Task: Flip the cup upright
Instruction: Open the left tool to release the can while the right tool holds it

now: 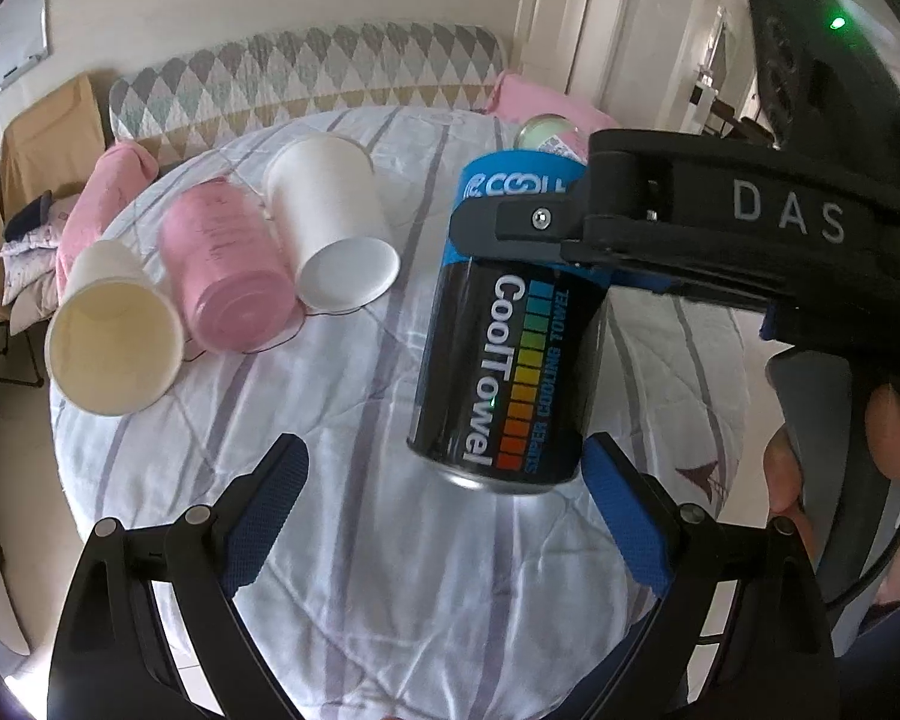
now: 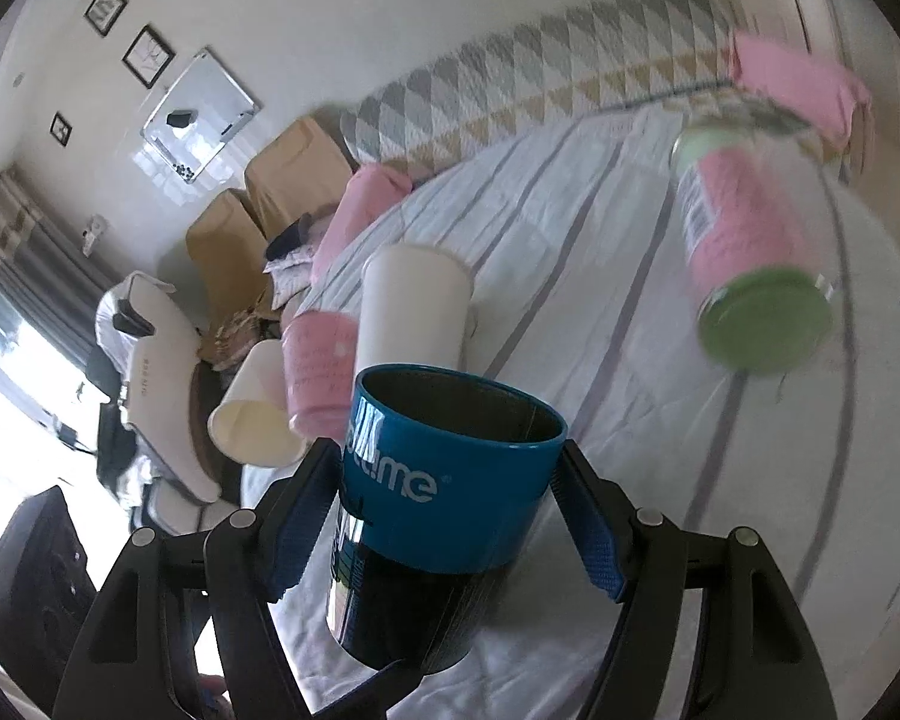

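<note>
Cups (image 1: 114, 330) apparently left of can (image 1: 510, 348)

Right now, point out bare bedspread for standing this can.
Bare striped bedspread lies between the open left gripper and the lying white paper cups. Crowded: far left, cups flanking the pink canister.

A bed (image 1: 390, 540), covered by a white quilt with pale grey-purple stripes, is filling the middle of both views. Lying on their sides on it, in the left half of the left wrist frame, are a cream paper cup (image 1: 111, 330) with its mouth facing the camera, a pink container (image 1: 228, 276) just beside it, and a white paper cup (image 1: 336, 222) showing its base. At the upper right of the right wrist frame, a blurred pink jar with a green lid (image 2: 750, 252) is lying on the quilt. A diamond-patterned cover (image 1: 306, 78) is running along the far edge.
</note>
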